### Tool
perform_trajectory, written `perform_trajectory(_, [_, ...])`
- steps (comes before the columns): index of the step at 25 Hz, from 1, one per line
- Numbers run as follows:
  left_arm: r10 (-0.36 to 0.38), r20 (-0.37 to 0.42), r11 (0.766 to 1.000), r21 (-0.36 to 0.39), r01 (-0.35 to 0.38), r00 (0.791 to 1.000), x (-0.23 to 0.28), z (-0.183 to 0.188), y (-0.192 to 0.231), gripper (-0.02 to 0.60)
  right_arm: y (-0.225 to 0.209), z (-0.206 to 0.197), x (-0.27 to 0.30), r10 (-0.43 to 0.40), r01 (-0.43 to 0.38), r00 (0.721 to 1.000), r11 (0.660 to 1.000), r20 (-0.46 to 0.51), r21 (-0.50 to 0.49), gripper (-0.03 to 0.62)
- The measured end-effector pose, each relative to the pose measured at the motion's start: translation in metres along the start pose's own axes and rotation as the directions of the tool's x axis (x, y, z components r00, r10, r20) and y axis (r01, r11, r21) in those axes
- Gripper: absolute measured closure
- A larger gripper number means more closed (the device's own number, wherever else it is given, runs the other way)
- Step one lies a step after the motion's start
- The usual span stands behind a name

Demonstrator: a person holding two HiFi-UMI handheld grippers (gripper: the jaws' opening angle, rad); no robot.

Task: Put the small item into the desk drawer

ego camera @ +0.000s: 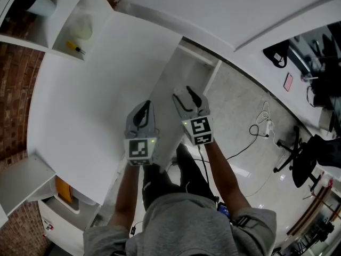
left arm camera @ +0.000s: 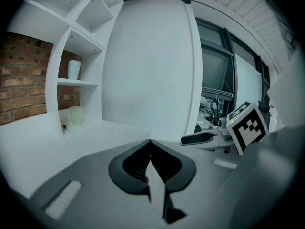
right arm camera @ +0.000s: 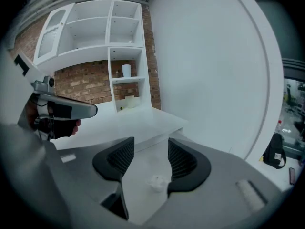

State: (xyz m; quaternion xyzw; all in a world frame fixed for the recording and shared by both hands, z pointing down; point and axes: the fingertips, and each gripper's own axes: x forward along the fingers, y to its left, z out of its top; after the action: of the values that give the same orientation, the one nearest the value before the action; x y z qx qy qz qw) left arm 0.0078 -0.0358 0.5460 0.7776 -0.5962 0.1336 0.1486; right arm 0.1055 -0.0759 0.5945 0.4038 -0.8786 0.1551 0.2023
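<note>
Worktop (ego camera: 90,105): white; bare across its middle
Shelf unit (ego camera: 58,23): stands on the worktop's far corner at 11 o'clock
Bottom compartment: pale tumbler (ego camera: 82,28); yellow-handled thing (ego camera: 74,48) just beside it
Shelf above: white cup (ego camera: 41,4), upright
Drawer (ego camera: 178,84): open at the worktop's 3 o'clock edge; small white item (right arm camera: 156,181) lies on its bottom
Floor (ego camera: 240,116): pale, at 4 o'clock; cables (ego camera: 261,124) and office chair (ego camera: 301,159) on it
</note>
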Motion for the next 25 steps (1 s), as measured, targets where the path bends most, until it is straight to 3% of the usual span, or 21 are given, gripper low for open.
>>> perform_trajectory(9, [0.024, 0.055, 0.999, 0.022, -0.025, 0.998, -0.014, 0.036, 0.003, 0.569, 0.008, 0.037, -0.016, 0.009, -0.007, 0.998, 1.000, 0.058, -0.019, 0.389])
perform_trajectory(12, [0.042, 0.068, 0.998, 0.047, -0.045, 0.997, -0.021, 0.045, 0.005, 0.569, 0.011, 0.054, -0.025, 0.015, -0.012, 0.997, 0.999, 0.081, -0.031, 0.414])
perform_trajectory(25, [0.121, 0.159, 0.991, 0.028, -0.127, 0.980, -0.069, 0.114, 0.013, 0.569, 0.043, 0.135, -0.062, 0.074, -0.052, 0.975, 0.993, 0.208, -0.106, 0.522])
